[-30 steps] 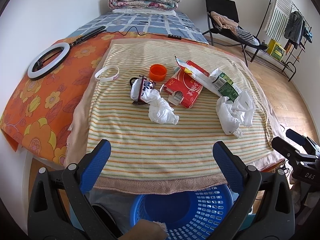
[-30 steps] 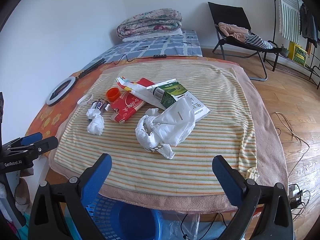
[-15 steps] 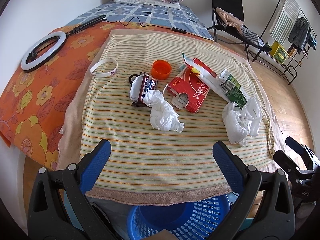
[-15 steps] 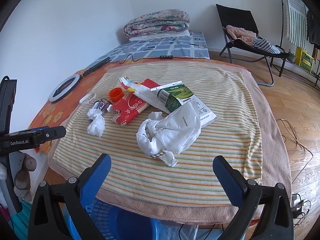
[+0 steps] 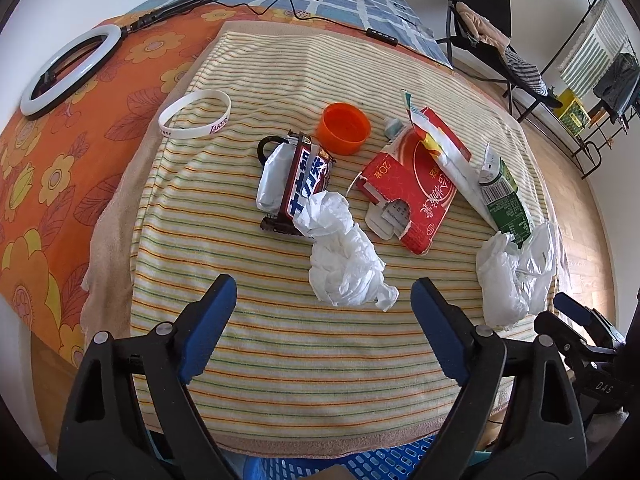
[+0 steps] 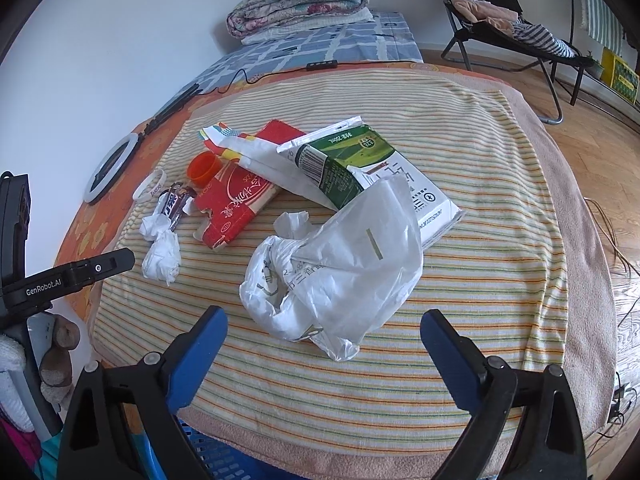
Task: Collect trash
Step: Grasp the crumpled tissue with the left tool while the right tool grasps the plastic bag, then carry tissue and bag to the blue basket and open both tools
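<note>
Reading the left wrist view from its left edge: a white ring light (image 5: pixel 68 70) lies at about ten o'clock on the orange flowered bedcover (image 5: pixel 44 168). Next comes a white rubber wristband (image 5: pixel 195 119) on the edge of the striped yellow towel (image 5: pixel 320 368) spread over the bed. Toward the middle sits a dark chocolate-bar wrapper (image 5: pixel 306 184), with an orange plastic cap (image 5: pixel 343 128) at its one o'clock and a crumpled white tissue (image 5: pixel 344 264) touching its lower end. To the right lies a torn red cardboard box (image 5: pixel 416 196), then a green and white milk carton (image 5: pixel 505 196), then a crumpled white plastic bag (image 5: pixel 516 276) near the towel's right edge.

The left gripper (image 5: pixel 322 304) hangs over the towel's near part, jaws wide though they have just been closing a little; nothing lies between them, and the tissue is just above the gap at twelve o'clock. The right gripper (image 6: pixel 324 340) is likewise spread wide and empty, the plastic bag (image 6: pixel 340 272) reaching down toward its gap. A blue perforated plastic basket (image 5: pixel 384 462) peeks out below the towel's edge at six o'clock.
</note>
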A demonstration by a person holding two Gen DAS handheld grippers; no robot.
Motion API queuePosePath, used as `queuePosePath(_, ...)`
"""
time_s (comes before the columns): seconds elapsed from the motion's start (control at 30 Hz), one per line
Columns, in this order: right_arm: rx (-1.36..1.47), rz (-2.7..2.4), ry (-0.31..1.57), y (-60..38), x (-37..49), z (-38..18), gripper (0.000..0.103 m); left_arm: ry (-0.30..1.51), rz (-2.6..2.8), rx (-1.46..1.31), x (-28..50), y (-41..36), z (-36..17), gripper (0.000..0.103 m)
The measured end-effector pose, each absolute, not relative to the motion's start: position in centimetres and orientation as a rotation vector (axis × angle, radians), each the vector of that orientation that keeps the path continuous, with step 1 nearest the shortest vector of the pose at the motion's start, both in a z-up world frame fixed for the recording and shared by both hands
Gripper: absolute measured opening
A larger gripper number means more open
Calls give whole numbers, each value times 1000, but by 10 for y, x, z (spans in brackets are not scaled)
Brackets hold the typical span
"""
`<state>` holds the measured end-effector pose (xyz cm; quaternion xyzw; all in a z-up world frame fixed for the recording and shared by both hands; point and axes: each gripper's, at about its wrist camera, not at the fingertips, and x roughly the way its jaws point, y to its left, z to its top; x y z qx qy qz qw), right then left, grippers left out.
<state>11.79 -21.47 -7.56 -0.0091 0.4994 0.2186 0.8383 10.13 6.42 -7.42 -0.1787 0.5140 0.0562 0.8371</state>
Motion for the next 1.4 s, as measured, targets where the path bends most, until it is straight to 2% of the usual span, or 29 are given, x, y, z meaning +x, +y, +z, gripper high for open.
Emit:
queuePosePath(0.33, -43, 442, 1089, -185, 140, -91, 98, 1157, 105, -403, 128, 60, -99, 76)
queuePosePath(0.47, -46, 417, 1102, -184, 147, -96, 98, 1184, 93, -408, 132, 57, -108, 57)
queuePosePath(0.53, -49, 414, 1112, -183, 148, -100, 98, 1190, 86, -414, 131, 56, -109, 52)
queuePosePath(0.6, -57, 417, 1119, -182, 148, -102, 94, 1188, 78, -400, 131, 55, -108, 42)
queuePosePath(0.67, -59, 425, 1130, -181, 147, -103, 88, 1183, 65, -390, 129, 53, -107, 38)
queuePosePath(0.9, -16, 469, 1140, -186, 140, -102, 71, 1162, 61, -375, 117, 50, -99, 33)
queuePosePath(1.07, 28, 505, 1137, -195, 131, -95, 65, 1141, 50, -364, 110, 50, -89, 33)
queuePosePath(1.4, 17, 557, 1079, -212, 99, -75, 64, 1104, 30, -336, 86, 50, -72, 33)
